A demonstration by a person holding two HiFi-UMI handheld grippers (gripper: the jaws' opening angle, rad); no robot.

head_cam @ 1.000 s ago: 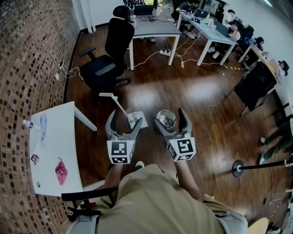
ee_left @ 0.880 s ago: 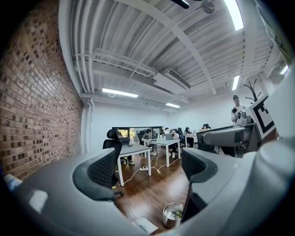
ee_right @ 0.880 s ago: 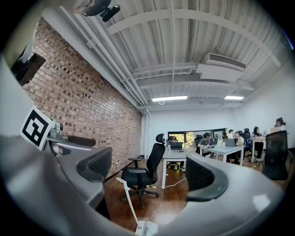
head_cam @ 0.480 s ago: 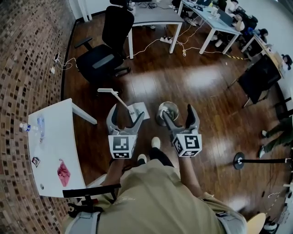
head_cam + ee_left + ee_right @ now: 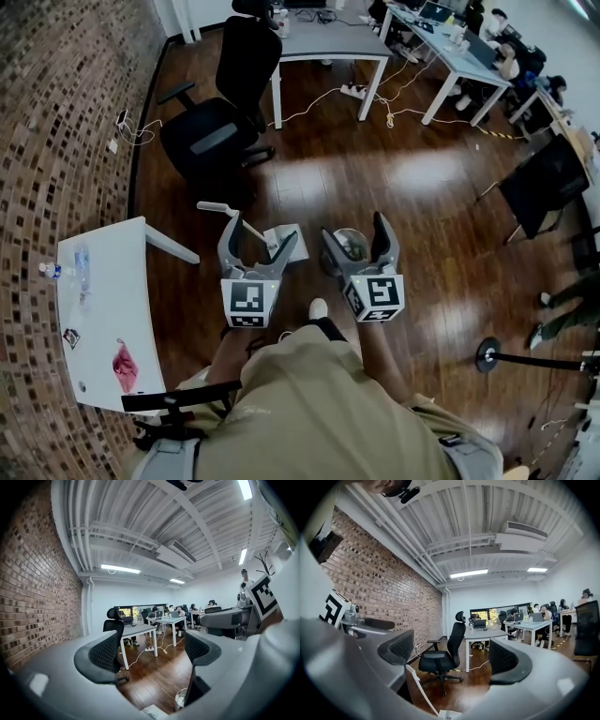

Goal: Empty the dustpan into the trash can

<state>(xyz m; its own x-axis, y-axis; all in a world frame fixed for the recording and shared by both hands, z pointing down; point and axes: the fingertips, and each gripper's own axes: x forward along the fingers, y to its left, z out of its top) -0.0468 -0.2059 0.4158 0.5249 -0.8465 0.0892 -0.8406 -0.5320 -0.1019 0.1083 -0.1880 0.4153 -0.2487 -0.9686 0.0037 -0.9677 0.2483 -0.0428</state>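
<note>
The person is stepping up to the dustpan (image 5: 281,234) and trash can (image 5: 349,246), which are standing side by side on the floor. Over the last second both have been drawing closer under the tongs. Left tongs (image 5: 261,231) and right tongs (image 5: 354,228) are gaping wide, holding nothing. The approach is nearly ending, and gripping the dustpan's handle (image 5: 217,208) likely comes next.

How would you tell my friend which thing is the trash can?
Start at the black office chair by the brick wall and come across the wooden floor toward the person. The trash can stands beside the white dustpan. It is round, silvery and open; the dustpan is flat with a long handle.
</note>
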